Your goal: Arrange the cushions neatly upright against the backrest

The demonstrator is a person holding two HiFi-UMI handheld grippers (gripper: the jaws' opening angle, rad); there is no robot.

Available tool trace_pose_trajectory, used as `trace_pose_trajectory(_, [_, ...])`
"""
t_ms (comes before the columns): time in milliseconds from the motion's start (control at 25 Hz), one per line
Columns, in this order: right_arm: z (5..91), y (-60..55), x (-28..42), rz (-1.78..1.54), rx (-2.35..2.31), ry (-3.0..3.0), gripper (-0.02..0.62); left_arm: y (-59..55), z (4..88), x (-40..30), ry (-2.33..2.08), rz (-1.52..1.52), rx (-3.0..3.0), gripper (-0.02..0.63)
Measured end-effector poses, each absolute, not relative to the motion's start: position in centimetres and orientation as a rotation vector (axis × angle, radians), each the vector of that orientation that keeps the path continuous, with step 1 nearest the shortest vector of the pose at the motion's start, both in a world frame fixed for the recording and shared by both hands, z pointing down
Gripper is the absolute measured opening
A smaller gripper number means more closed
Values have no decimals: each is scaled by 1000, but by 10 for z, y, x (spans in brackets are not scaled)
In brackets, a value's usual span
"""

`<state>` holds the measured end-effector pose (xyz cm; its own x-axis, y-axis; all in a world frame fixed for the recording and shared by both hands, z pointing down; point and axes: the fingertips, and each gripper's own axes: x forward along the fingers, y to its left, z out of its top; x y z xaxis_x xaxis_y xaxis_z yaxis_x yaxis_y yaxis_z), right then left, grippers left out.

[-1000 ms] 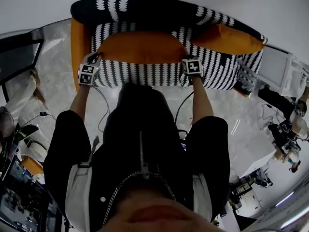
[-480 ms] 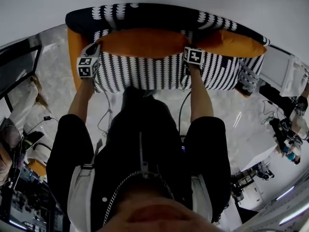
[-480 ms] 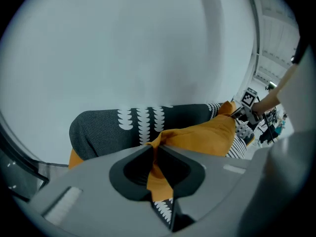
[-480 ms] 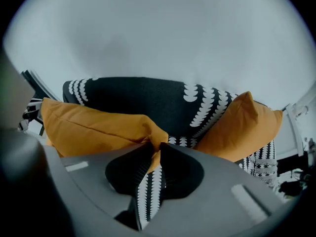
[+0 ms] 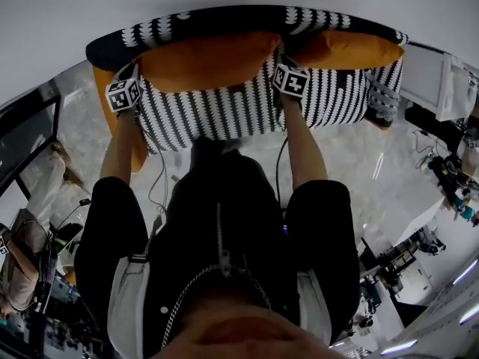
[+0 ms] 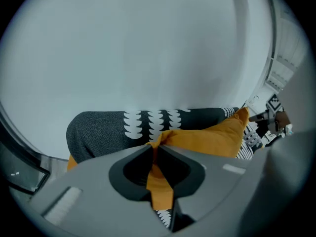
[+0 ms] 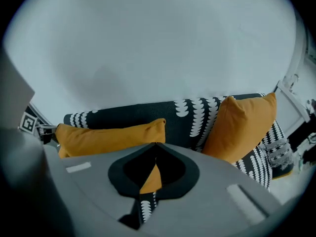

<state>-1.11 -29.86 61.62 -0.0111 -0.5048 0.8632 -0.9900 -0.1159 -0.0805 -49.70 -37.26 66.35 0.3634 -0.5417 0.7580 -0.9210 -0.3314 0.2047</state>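
A long orange cushion (image 5: 202, 58) stands on its edge against the backrest (image 5: 224, 19) of a black-and-white patterned sofa. My left gripper (image 5: 136, 72) is shut on the cushion's left end, and orange fabric runs between its tips (image 6: 154, 147). At the lower right corner my right gripper (image 5: 280, 62) has its jaws together (image 7: 155, 149), with a thin fold of orange fabric showing just behind the tips. The same cushion (image 7: 108, 135) stretches to the left in the right gripper view. A second orange cushion (image 5: 344, 49) (image 7: 244, 125) leans upright against the backrest to the right.
A pale wall rises directly behind the sofa. An orange side panel (image 5: 105, 103) shows at the sofa's left end. The sofa's striped seat front (image 5: 224, 111) lies between me and the cushions. Equipment and cables crowd the floor at both sides.
Both grippers have carried the long cushion up and away from me, from the seat's front to the backrest. It now stands higher and closer to the second cushion.
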Motion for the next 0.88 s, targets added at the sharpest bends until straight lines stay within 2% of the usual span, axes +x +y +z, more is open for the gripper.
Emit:
trace_pose_trajectory(280, [596, -260, -32, 1224, 1656, -1710, 3, -375, 654, -506, -1362, 770, 1954, 71])
trace_pose_trajectory(360, [590, -248, -39, 1250, 1651, -1753, 3, -359, 643, -502, -1382, 757, 1962, 123])
trace_pose_trajectory(400, [586, -242, -43, 1245, 1644, -1775, 3, -348, 639, -498, -1384, 747, 1967, 124])
trace_pose_trajectory(680, [569, -174, -71, 1126, 1538, -1909, 3, -216, 620, -449, -1288, 695, 2029, 112])
trace_pose_trajectory(880, [529, -119, -66, 995, 1563, -2011, 3, -125, 604, -414, -1272, 664, 2031, 47])
